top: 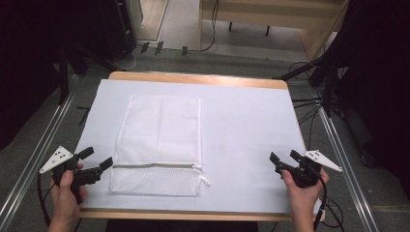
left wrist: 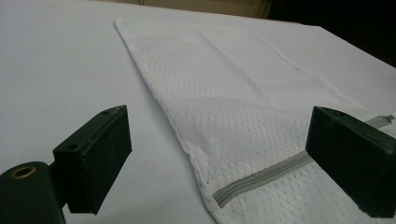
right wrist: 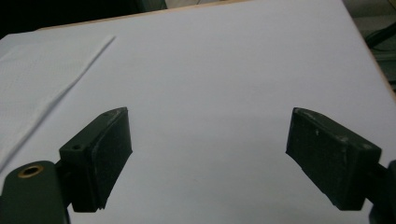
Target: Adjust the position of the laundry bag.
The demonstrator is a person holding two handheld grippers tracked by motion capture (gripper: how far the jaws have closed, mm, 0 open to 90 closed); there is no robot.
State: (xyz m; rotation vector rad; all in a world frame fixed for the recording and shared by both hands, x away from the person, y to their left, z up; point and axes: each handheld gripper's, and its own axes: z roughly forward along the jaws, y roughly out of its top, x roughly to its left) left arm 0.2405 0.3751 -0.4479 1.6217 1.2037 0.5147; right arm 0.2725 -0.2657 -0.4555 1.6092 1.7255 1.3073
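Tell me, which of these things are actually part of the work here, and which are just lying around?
Part of the work:
- white mesh zip bag, lying flat
- left gripper, open, close beside the bag
- right gripper, open, farther off
- white table cover

Just lying about:
- cables on the floor
- wooden furniture behind

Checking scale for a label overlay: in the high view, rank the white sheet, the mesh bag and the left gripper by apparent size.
1. white sheet, covering most of the tabletop
2. mesh bag, lying flat on it
3. left gripper, smallest, though nearest the camera
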